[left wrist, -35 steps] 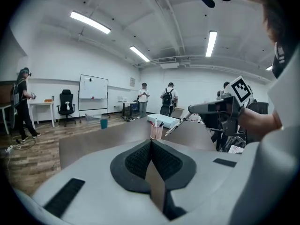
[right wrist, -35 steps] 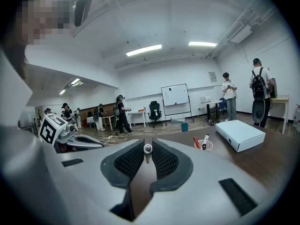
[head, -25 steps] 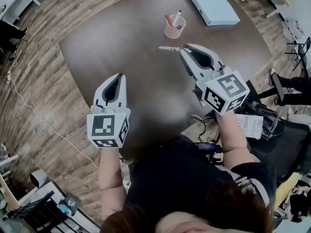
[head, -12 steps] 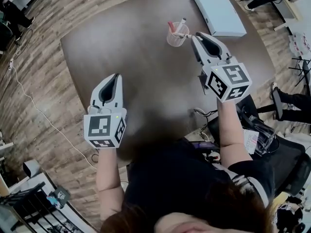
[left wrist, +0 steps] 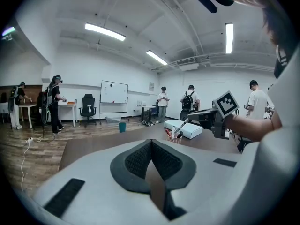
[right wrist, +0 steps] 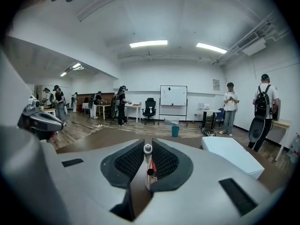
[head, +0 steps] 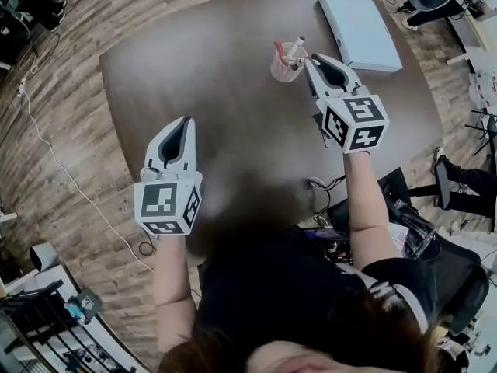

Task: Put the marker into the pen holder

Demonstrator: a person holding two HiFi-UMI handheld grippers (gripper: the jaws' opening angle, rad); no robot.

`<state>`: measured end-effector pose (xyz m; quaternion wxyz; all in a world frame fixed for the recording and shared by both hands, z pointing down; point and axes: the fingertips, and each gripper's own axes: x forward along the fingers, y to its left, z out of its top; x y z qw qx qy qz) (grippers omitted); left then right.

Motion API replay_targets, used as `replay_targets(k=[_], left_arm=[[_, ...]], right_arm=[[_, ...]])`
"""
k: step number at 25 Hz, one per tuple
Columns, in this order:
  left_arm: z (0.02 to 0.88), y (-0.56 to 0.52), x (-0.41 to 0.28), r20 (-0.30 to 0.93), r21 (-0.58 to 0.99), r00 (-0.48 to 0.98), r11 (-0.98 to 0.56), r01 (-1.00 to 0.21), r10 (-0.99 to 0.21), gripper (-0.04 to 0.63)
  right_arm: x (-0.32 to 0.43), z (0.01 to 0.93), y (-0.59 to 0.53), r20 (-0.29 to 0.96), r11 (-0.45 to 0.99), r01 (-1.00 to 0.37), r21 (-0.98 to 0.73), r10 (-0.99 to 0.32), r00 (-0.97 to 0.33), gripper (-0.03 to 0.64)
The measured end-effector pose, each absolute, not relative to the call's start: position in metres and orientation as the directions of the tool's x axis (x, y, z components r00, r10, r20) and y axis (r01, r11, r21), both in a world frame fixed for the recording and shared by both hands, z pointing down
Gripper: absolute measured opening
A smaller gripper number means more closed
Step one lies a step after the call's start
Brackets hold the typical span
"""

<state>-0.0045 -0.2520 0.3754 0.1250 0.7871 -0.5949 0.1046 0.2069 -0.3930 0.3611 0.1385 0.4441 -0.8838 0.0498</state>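
Note:
A clear pen holder (head: 284, 68) with a red pen and a white pen in it stands at the far side of the dark table (head: 210, 61). My right gripper (head: 309, 58) is just right of the holder, shut on a white marker (right wrist: 148, 165) whose end sticks out past the pads. From the left gripper view the marker (left wrist: 184, 123) slants down over the holder (left wrist: 174, 136). My left gripper (head: 185, 120) hovers over the table's near left part, shut and empty, its pads (left wrist: 140, 158) meeting.
A flat white box (head: 361, 31) lies on the table right of the holder. A cable (head: 46, 146) runs over the wood floor at left. Black chairs (head: 458, 193) stand at right. Several people stand in the room behind.
My right gripper has carried the marker forward, from the table's middle to the holder's side. The left gripper has stayed where it was.

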Motion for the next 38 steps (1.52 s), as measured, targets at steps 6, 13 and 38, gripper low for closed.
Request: replay_targets(k=[6,13,38], left_arm=[[0.386,-0.264,-0.007,0.326,0.080,0.254,-0.241,-0.967,-0.911,0.028],[0.394,-0.275,-0.003,0.340,0.085,0.258,-0.243,-0.966,-0.904,0.028],[0.404,-0.284,-0.003,0.344,0.100,0.267,-0.247,-0.964,-0.900,0.028]], right_arm=[[0.205,0.388,-0.408,0.348,0.609,-0.792,0.051,-0.754,-0.557,0.067],[0.204,0.403,-0.417,0.401,0.628,-0.775,0.064,-0.728,-0.556,0.067],[0.201,0.408,-0.421,0.347,0.599,-0.797,0.078,-0.766,-0.542,0.118]])
